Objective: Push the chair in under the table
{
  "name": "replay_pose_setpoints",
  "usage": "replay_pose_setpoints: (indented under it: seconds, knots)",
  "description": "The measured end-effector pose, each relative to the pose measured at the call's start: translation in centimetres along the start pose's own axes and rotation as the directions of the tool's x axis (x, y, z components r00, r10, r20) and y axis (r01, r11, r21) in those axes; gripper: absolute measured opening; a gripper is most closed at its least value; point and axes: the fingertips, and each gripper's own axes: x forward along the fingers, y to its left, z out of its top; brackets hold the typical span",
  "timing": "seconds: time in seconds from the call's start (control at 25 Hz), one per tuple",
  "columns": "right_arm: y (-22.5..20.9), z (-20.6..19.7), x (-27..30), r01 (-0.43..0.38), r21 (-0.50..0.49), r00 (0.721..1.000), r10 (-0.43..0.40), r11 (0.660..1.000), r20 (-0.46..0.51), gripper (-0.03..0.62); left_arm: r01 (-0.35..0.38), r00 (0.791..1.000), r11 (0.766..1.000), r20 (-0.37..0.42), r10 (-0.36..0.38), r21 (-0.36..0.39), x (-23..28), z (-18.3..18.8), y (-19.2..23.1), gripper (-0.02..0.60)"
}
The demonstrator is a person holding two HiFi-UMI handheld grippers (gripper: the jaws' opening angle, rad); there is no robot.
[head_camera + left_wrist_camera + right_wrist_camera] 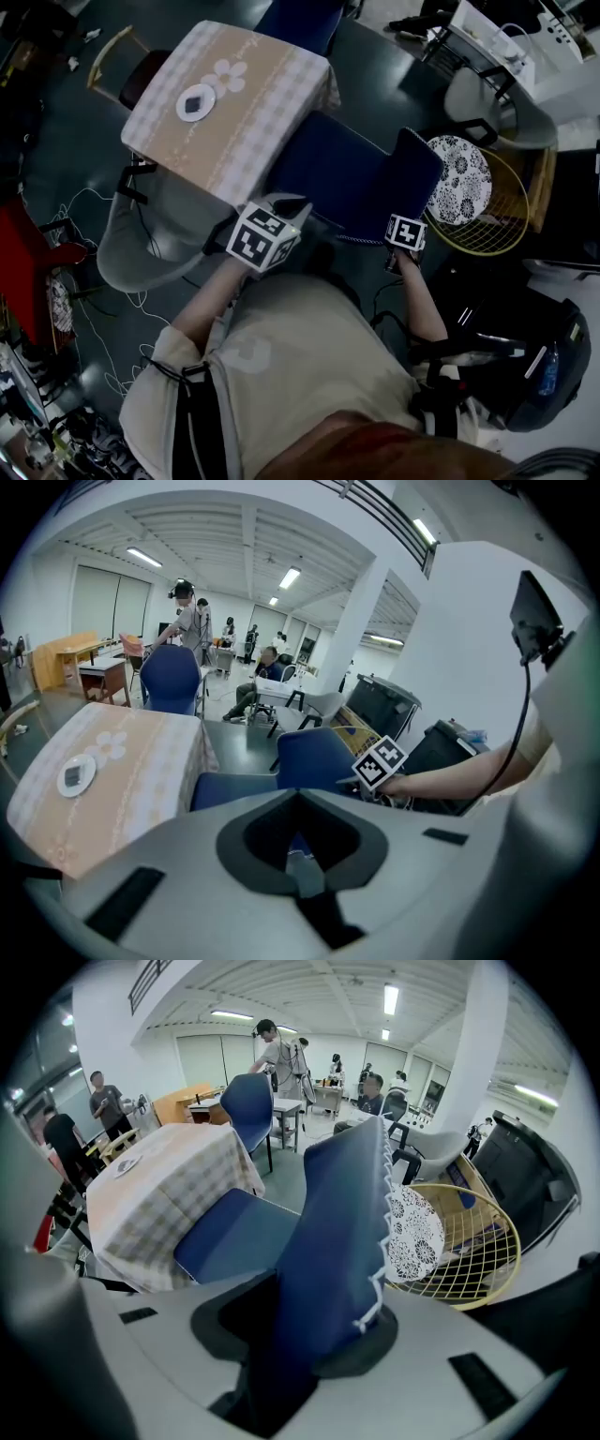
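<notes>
— Checking chair pos.: where is it?
— Chair stands at the near side of the counter. Front edge of the seat lies under the hanging cloth. Rest of the seat and the backrest stand clear, toward the person.
— Right gripper?
— Right gripper sits on the top edge of the backrest, pointing steeply down. Fingers approx. half open, clamped on the backrest, one each side.
— Left gripper?
— Left gripper is near the chair's left rear corner, just beside the counter's near corner. Fingers fully closed, nothing btwn them. Contact w/ chair: cannot tell.
— Other items?
— Small round plate on the counter. Yellow wire seat w/ patterned pad just beside the chair's right side.
</notes>
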Motion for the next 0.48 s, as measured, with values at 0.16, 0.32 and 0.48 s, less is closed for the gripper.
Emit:
replay_pose_setpoints:
  seconds: [0.16, 0.32, 0.48]
  knots:
    - [0.3, 0.0, 0.2, -0.002, -0.002, 1.0, 0.002, 1.0, -0.001, 0.13, -0.01, 1.0, 1.0, -0.003, 0.01, -0.008, -0.3, -0.3, 0.5, 0.008]
    - [0.1, 0.1, 0.1, 0.001, 0.004, 1.0, -0.001, 1.0, 0.004, 0.13, -0.007, 1.0, 1.0, 0.0, 0.007, 0.0, -0.2, 0.0, 0.5, 0.009]
    - [0.7, -0.9, -0.6, 0.016, 0.028, 0.999, -0.015, 0.999, -0.047, 0.13, 0.007, 1.0, 1.0, 0.0, -0.007, 0.012, -0.7, -0.1, 0.8, 0.008]
